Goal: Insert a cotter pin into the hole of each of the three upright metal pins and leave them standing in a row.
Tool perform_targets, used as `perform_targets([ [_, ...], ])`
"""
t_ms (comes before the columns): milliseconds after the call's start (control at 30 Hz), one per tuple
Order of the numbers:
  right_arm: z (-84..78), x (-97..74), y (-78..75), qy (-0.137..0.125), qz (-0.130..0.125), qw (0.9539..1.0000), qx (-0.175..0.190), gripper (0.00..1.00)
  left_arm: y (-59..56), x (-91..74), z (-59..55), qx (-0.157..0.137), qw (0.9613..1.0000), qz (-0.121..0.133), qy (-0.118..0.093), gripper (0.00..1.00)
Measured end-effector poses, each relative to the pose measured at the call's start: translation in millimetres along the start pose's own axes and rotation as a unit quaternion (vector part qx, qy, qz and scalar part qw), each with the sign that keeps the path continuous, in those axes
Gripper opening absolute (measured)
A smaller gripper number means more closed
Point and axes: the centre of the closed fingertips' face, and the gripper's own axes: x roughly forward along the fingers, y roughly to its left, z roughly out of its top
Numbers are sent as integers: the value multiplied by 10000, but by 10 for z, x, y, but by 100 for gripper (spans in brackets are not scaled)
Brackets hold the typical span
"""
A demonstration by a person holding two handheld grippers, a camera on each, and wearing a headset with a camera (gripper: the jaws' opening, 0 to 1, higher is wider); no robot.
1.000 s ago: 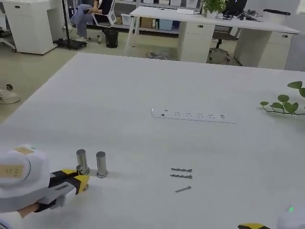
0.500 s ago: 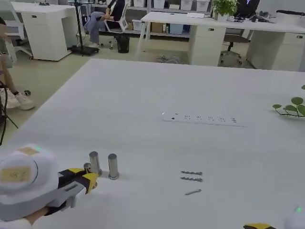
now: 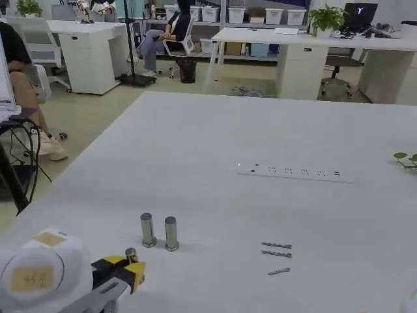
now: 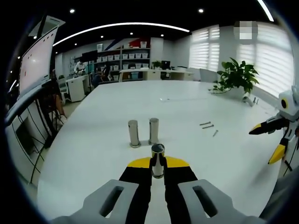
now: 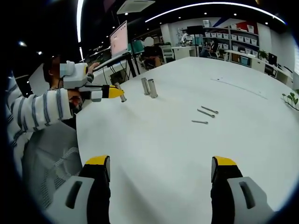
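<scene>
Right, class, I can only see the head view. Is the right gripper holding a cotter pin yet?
Observer: No. The right gripper is open and empty, held over the table.
Operator: And the left one, what exactly does it have?
Observer: The left gripper is shut on the third pin, clamped between both jaw tips with its top end up. It is nearer that camera than the two standing pins.
</scene>
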Motion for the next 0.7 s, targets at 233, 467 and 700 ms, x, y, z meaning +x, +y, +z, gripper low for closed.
perform_targets([
  [233,-12,2,24,9,37,10000,-37,88,-112,-35,-109,-59,10000,24,58,5],
  [467,-49,-13,28,25,20,10000,-2,87,-211,-25,-231,-23,9998,-18,191,5],
  [700,-67,-43,13,27,-31,10000,22,87,-232,-1,-276,-153,9997,-2,196,5],
])
